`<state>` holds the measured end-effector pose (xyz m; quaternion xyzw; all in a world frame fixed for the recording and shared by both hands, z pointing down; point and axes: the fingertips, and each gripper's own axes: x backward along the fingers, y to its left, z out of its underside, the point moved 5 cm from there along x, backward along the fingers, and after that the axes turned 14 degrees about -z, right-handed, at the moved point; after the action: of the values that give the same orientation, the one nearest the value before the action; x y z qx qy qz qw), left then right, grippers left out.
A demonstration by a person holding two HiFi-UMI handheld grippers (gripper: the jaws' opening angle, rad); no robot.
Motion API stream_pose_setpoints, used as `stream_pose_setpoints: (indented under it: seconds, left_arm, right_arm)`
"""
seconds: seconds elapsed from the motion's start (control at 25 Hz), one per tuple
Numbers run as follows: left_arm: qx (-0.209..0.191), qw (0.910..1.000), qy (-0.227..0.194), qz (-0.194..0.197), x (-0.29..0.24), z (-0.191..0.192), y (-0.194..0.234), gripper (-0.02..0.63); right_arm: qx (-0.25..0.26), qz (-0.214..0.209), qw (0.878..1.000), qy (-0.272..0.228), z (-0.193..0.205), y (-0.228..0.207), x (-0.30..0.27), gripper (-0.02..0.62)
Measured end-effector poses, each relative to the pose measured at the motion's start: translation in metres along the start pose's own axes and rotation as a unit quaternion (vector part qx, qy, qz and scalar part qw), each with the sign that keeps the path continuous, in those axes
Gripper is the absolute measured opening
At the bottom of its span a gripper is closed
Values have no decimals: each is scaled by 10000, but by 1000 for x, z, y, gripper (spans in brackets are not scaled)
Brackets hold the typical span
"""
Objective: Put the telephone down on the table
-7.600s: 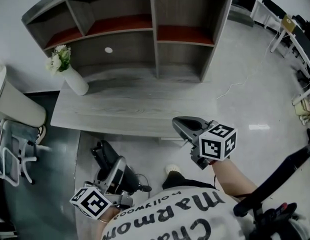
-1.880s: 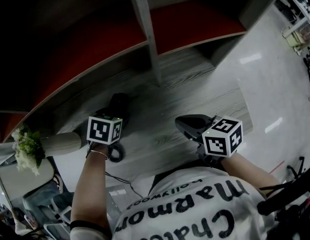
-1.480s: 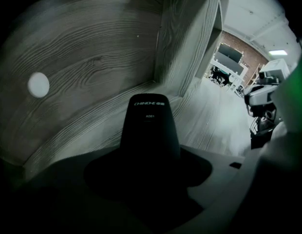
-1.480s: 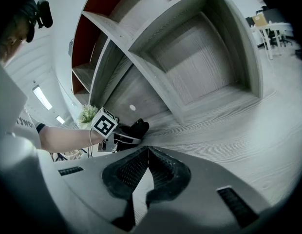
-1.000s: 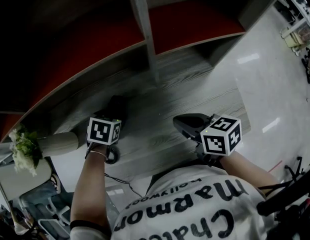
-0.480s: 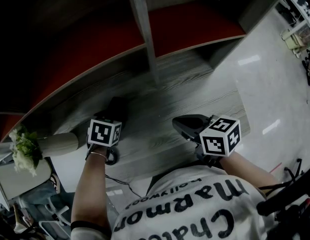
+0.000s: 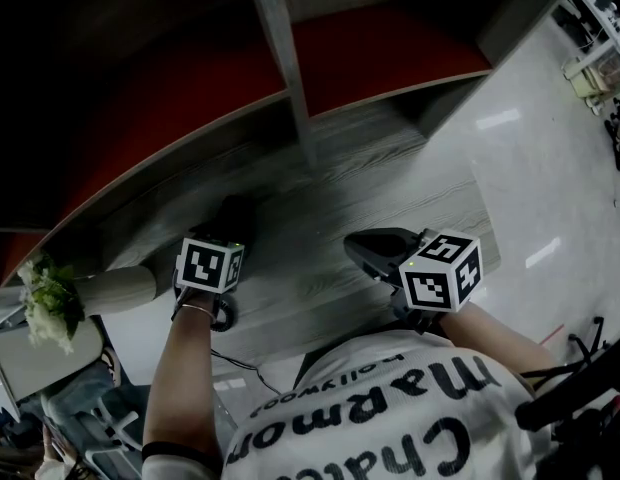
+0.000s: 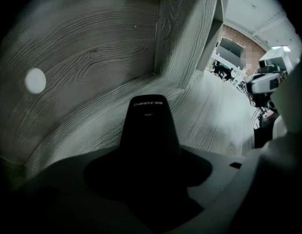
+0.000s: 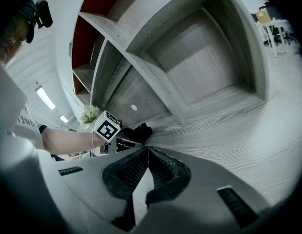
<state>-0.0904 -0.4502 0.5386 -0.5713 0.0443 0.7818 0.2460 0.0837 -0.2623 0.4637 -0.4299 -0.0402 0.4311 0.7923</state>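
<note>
One big grey wooden table fills most of the head view, with shelves standing on its back edge. Far over at the left end lies a white vase with pale flowers.

Next in size is the black telephone. It sits low over the left part of the table, close to the back wall under the shelves. Its far end points down at the wood. I cannot tell if it is touching the wood yet or hanging just above it.

Smaller are the two tongs. The left gripper points steeply down, and its jaws stand fairly wide with the telephone filling the gap between them, so it looks like it is holding the telephone. The right gripper hangs over the right part of the table, well apart from the telephone. Its jaws are pressed together with nothing in them.

I think this is the putting-down step, almost done. The next move calls for making sure the telephone sits flat on the wood, then opening the left jaws slowly and lifting them straight off, so the telephone does not tip or slide. The right tongs have nothing to do.
</note>
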Motion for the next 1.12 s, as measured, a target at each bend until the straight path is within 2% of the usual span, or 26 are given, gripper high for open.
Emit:
stream_pose_setpoints:
  seconds: [1.12]
  left_arm:
    - [23,9993,87,364,-5,-3,0,276]
  right_arm:
    - [-24,-25,10000,37,-3,-3,-3,12]
